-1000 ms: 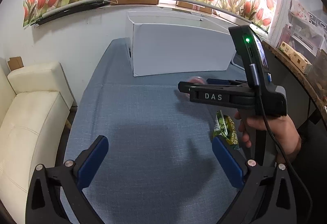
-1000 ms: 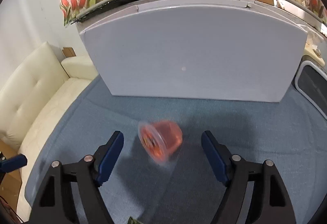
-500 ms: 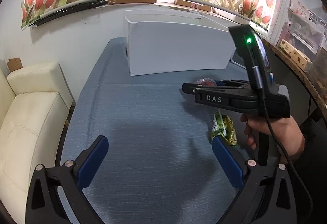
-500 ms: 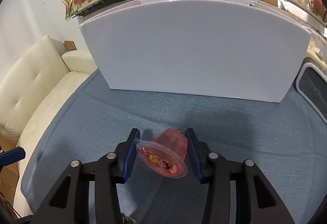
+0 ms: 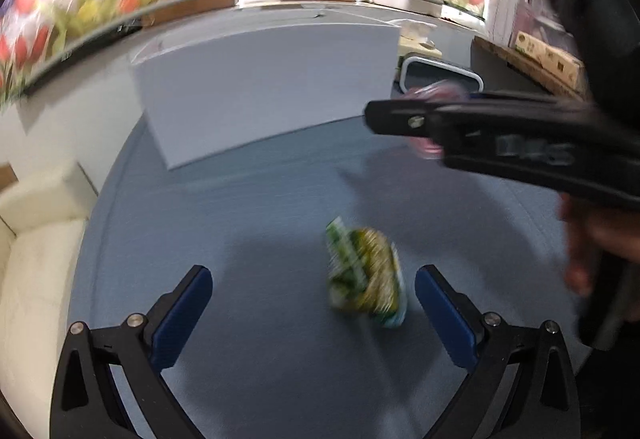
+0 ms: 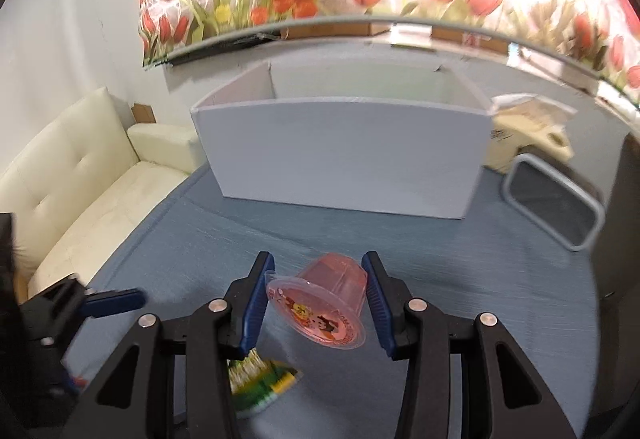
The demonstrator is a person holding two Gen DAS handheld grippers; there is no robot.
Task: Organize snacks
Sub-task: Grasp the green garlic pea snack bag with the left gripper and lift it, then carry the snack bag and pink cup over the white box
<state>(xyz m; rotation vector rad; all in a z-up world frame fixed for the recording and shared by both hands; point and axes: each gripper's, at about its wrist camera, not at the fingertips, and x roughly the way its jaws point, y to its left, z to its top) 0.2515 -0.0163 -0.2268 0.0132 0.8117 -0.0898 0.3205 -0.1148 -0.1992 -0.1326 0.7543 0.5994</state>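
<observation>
Standing open-topped ahead of and beyond both jaws, the white box (image 6: 344, 155) awaits the pink jelly cup (image 6: 324, 303) clamped sideways in the right gripper (image 6: 318, 305), while the green snack packet (image 5: 366, 275) lies lengthwise between the left gripper's (image 5: 312, 313) spread jaws, nearer its right pad.

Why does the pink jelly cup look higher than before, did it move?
Yes. The jelly cup, clamped in the right gripper, has lifted off the blue cloth toward the white box.
</observation>
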